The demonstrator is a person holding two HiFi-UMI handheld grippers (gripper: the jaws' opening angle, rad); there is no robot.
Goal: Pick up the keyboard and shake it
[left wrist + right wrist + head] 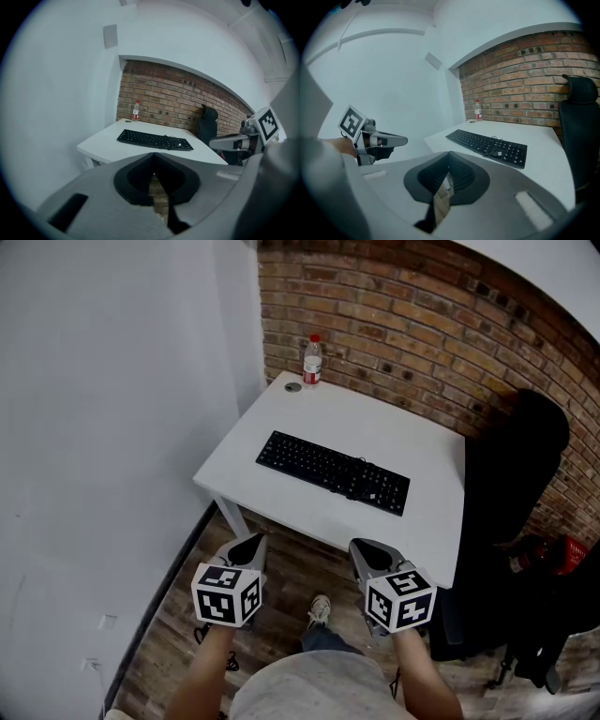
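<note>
On the white table [412, 451] lies the keyboard [333, 472] (both grippers' jaws pressed together, empty).

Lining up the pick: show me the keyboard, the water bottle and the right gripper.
keyboard [314, 463], head view, middle of the key field.
water bottle [312, 364], head view, its label.
right gripper [449, 154], right gripper view, where its shut tips meet.

My left claw [247, 546] and right claw [367, 551] are matt grey plastic. The keyboard [333, 473] looks matt black plastic, the bench [412, 442] smooth white, the brick wall [403, 324] rough, the floor [281, 576] grained wood.
</note>
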